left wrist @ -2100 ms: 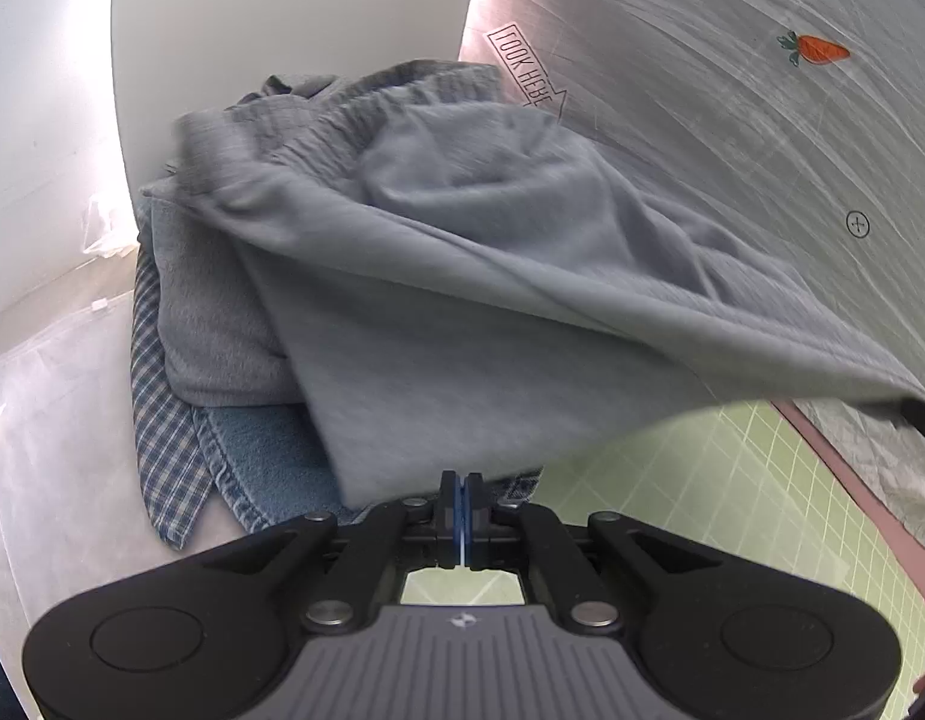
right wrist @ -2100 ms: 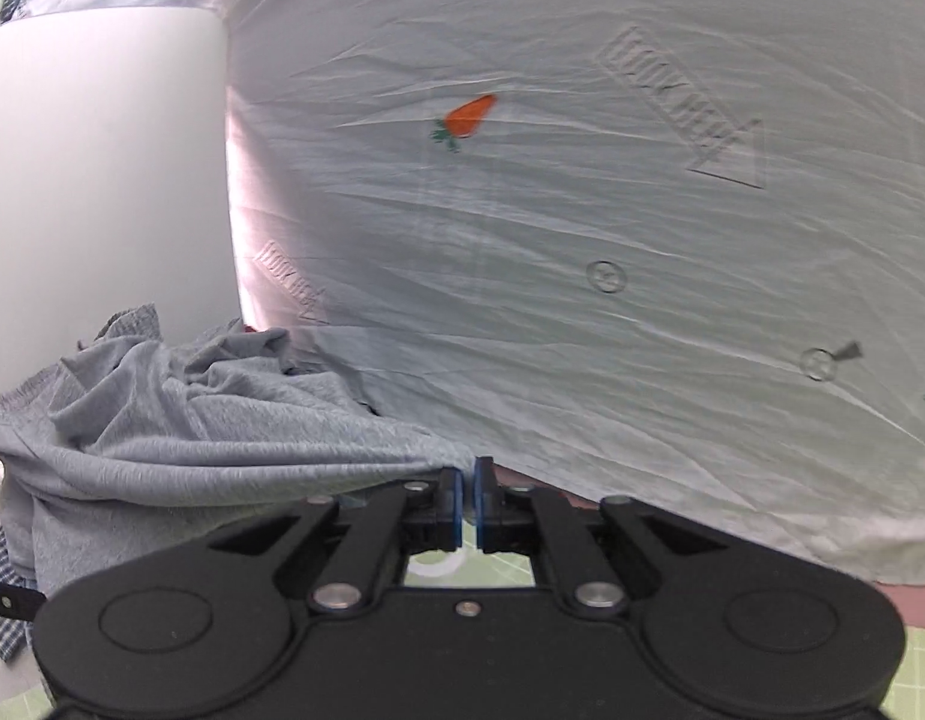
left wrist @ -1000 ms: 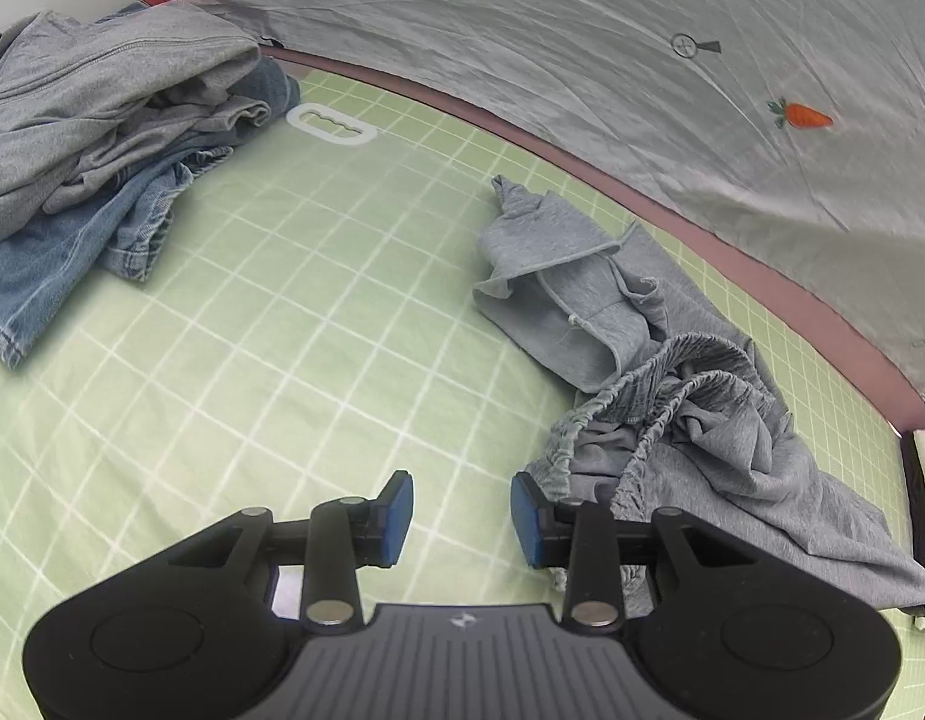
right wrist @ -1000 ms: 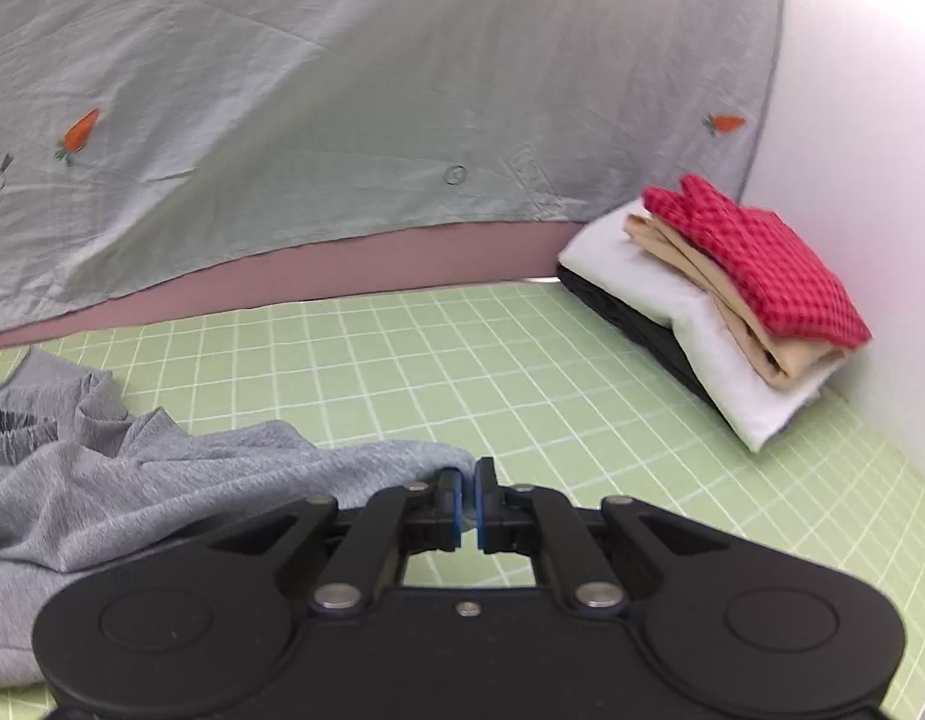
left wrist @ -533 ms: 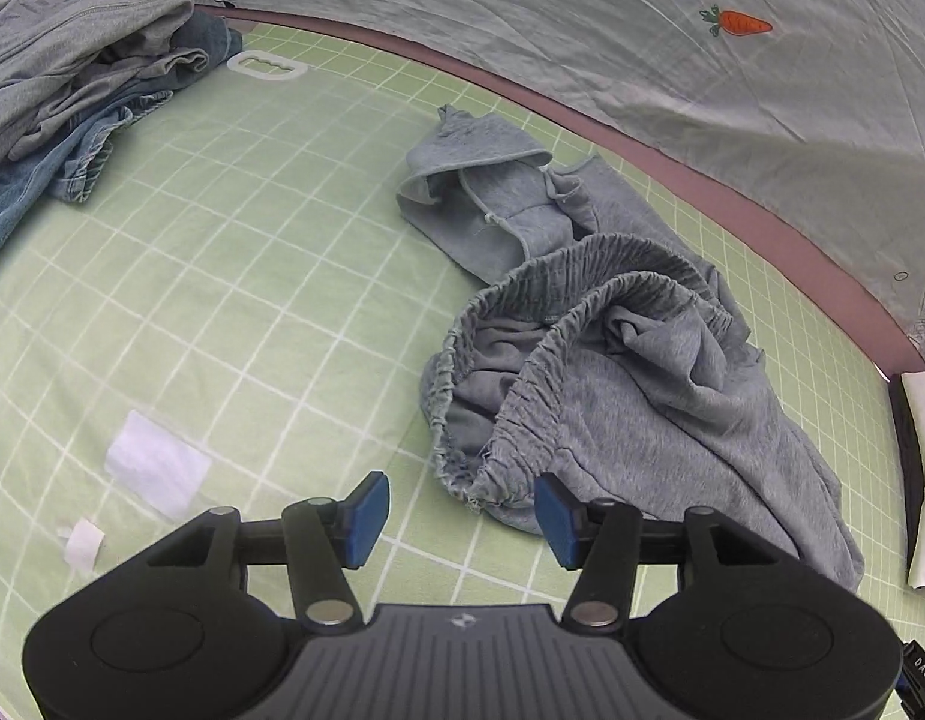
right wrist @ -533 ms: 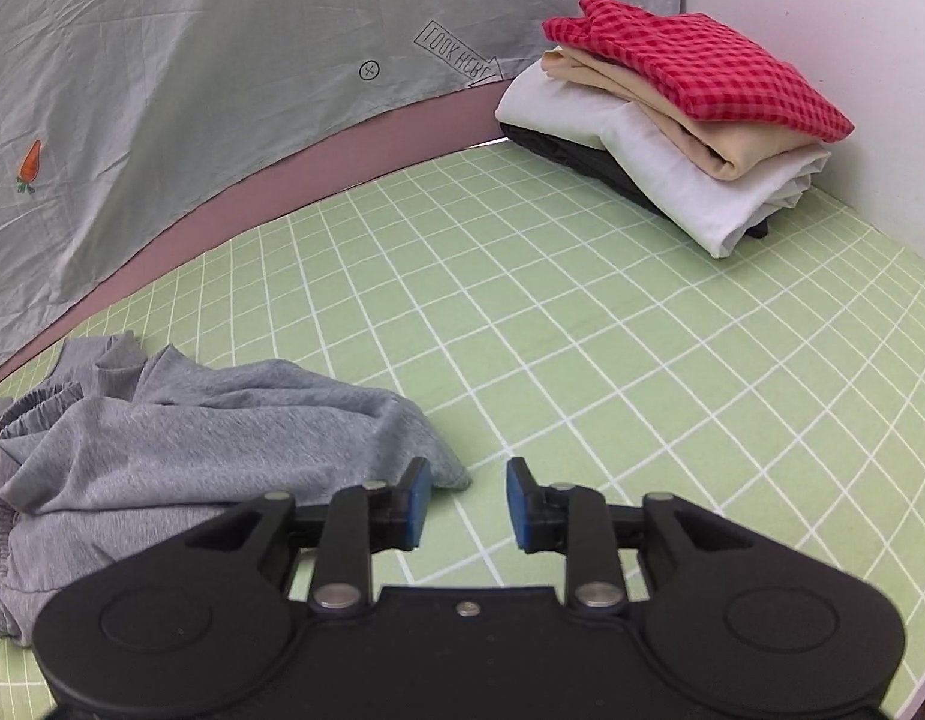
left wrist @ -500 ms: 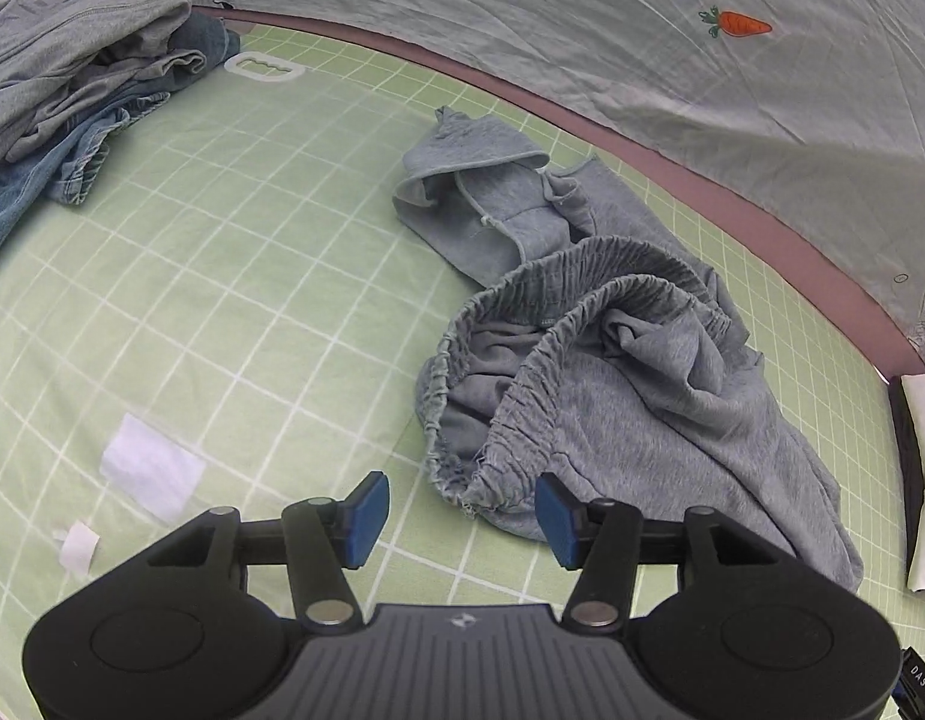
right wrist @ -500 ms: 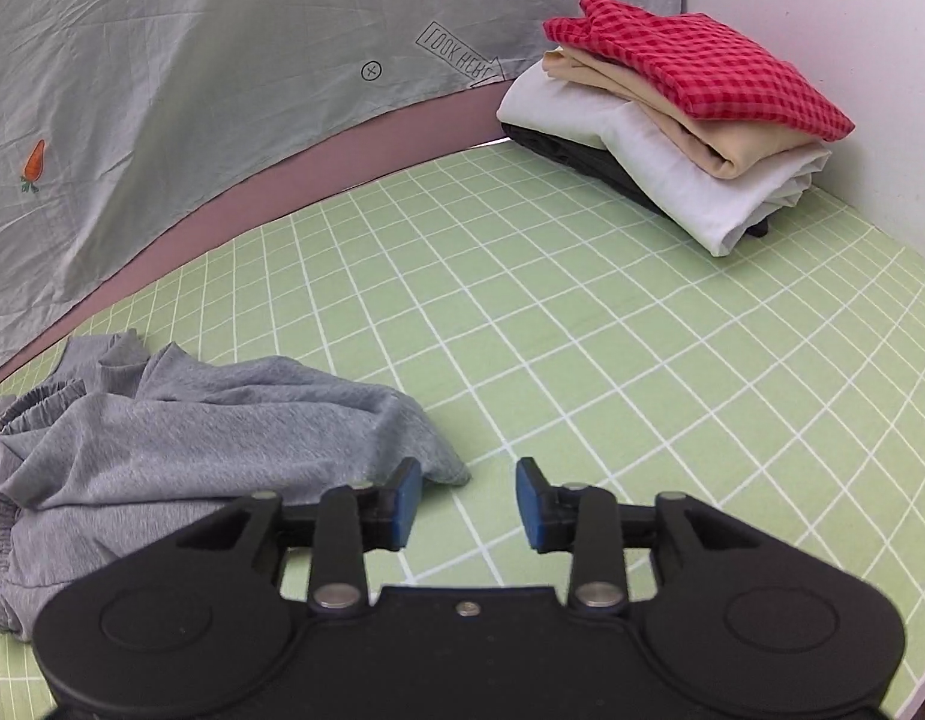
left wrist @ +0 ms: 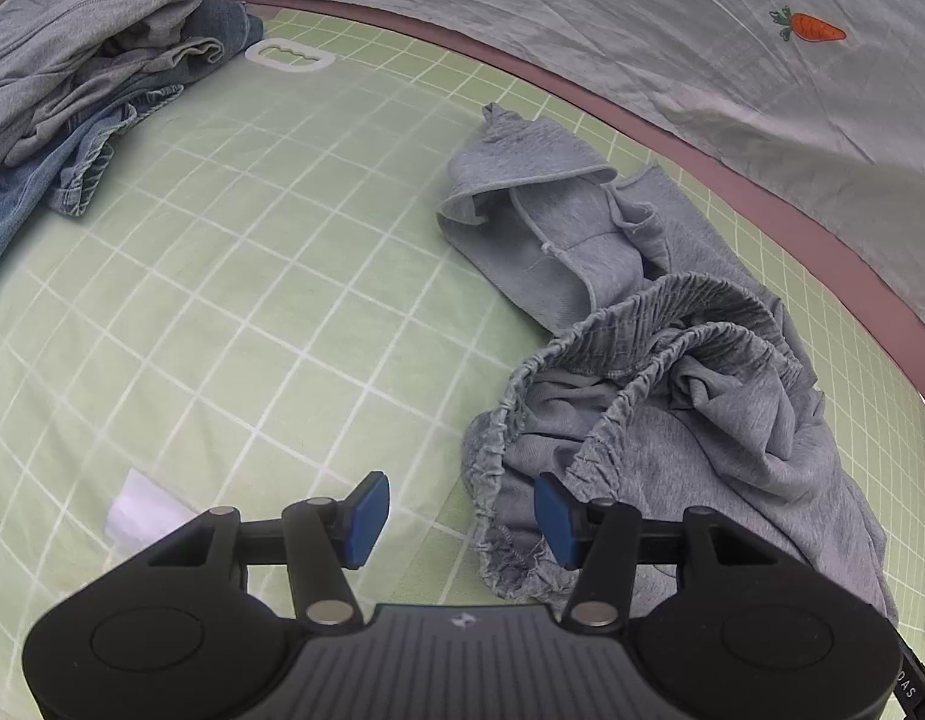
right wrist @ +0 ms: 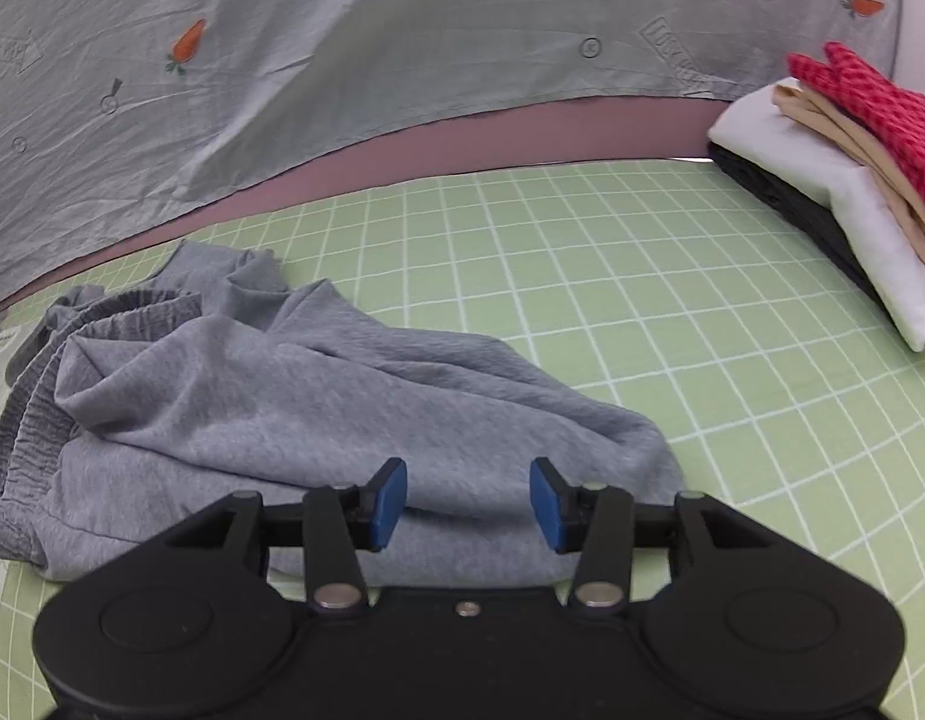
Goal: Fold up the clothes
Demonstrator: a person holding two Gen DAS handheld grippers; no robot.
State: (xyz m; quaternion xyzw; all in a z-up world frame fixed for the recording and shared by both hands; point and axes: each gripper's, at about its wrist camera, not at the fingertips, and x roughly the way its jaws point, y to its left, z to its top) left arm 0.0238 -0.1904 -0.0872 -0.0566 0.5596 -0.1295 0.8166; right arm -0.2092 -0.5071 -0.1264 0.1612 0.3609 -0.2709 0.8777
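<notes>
The grey shorts (left wrist: 672,420) lie crumpled on the green checked mat (left wrist: 252,276), their long axis running from the gathered waistband near the left gripper (left wrist: 459,513) out to a leg end near the right gripper (right wrist: 467,495). Both grippers have their jaws spread wide, holding nothing. The shorts' lower edge is hidden behind each gripper body. To the left sits a heap of unfolded clothes (left wrist: 84,78) — cut off by the frame — and to the right a folded stack (right wrist: 846,168), well apart. A grey sheet (right wrist: 402,30) hangs behind.
</notes>
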